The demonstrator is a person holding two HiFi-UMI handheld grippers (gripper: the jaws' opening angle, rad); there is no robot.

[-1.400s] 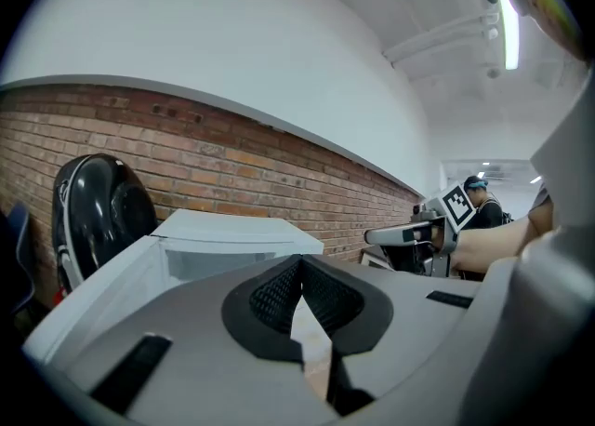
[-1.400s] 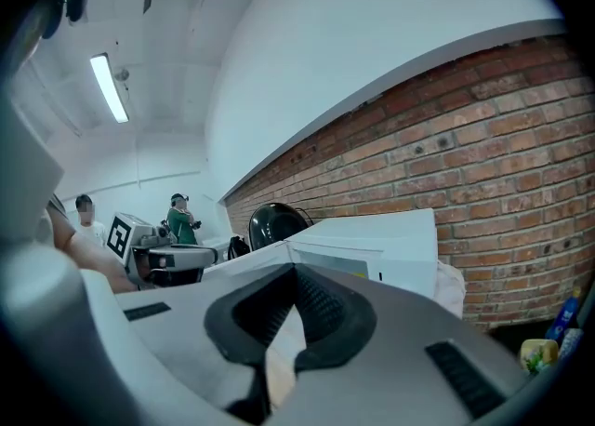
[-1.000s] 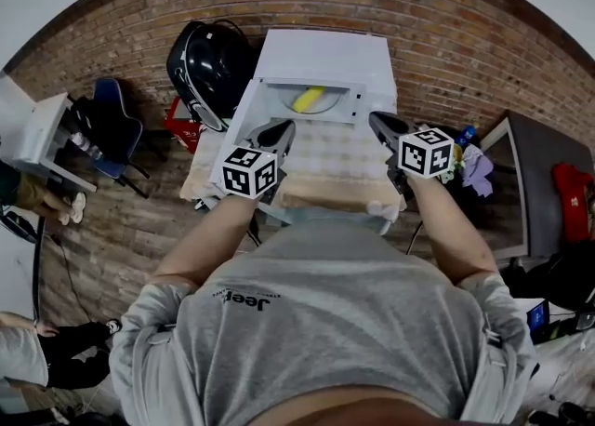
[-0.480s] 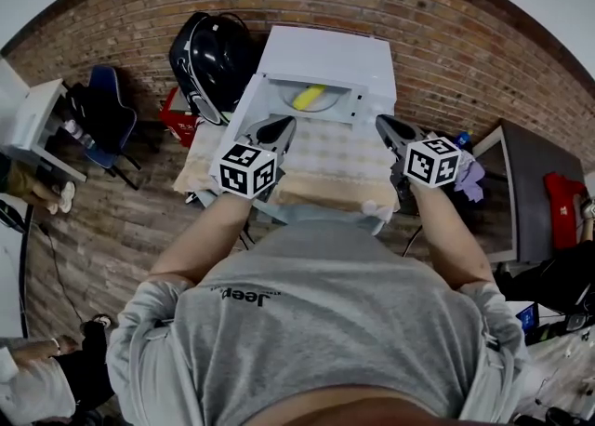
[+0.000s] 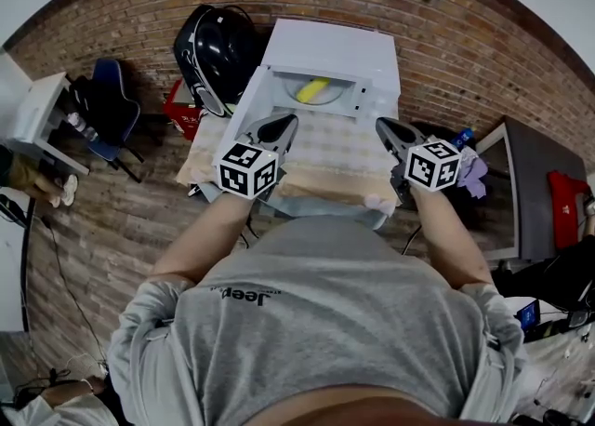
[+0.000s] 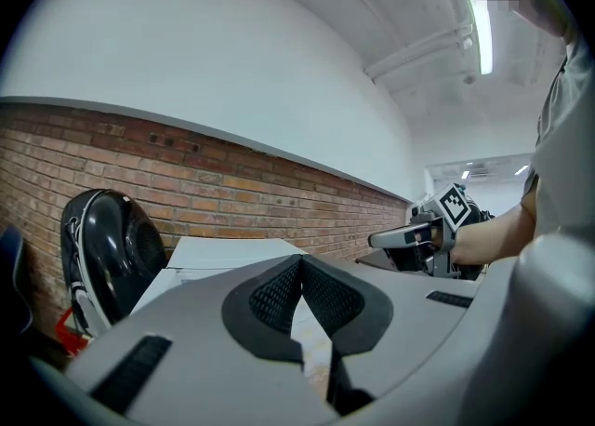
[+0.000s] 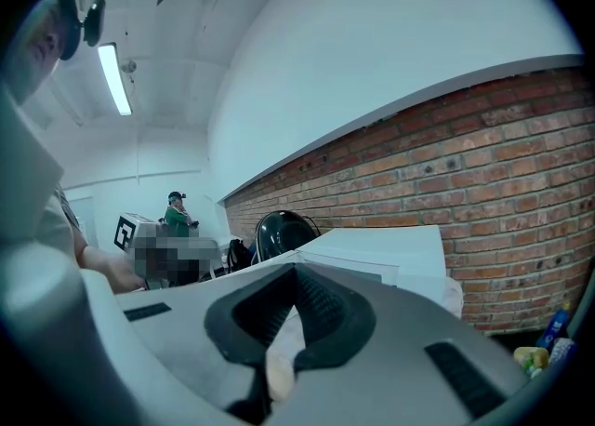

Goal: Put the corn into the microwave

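Note:
The yellow corn (image 5: 311, 91) lies inside the white microwave (image 5: 327, 47), whose door stands open at the far edge of the table. My left gripper (image 5: 284, 123) hovers over the checked tablecloth (image 5: 330, 150) just in front of the opening, shut and empty. My right gripper (image 5: 382, 124) hangs level with it to the right, also shut with nothing between its pads. In the left gripper view the shut left gripper (image 6: 300, 263) points at the microwave (image 6: 228, 252), and the right gripper (image 6: 409, 237) shows beyond it. In the right gripper view my right gripper (image 7: 296, 272) is shut, with the microwave (image 7: 376, 247) ahead.
A black rounded helmet-like object (image 5: 212, 52) stands left of the microwave, with a red item (image 5: 184, 108) below it. A brick wall (image 5: 465, 43) runs behind. A grey cabinet (image 5: 535, 173) and bottles (image 7: 550, 340) are to the right. A person in green (image 7: 177, 215) stands far off.
Both grippers have drifted slightly back from the microwave opening. The corn has not moved inside. The person at the lower left has left the head view.

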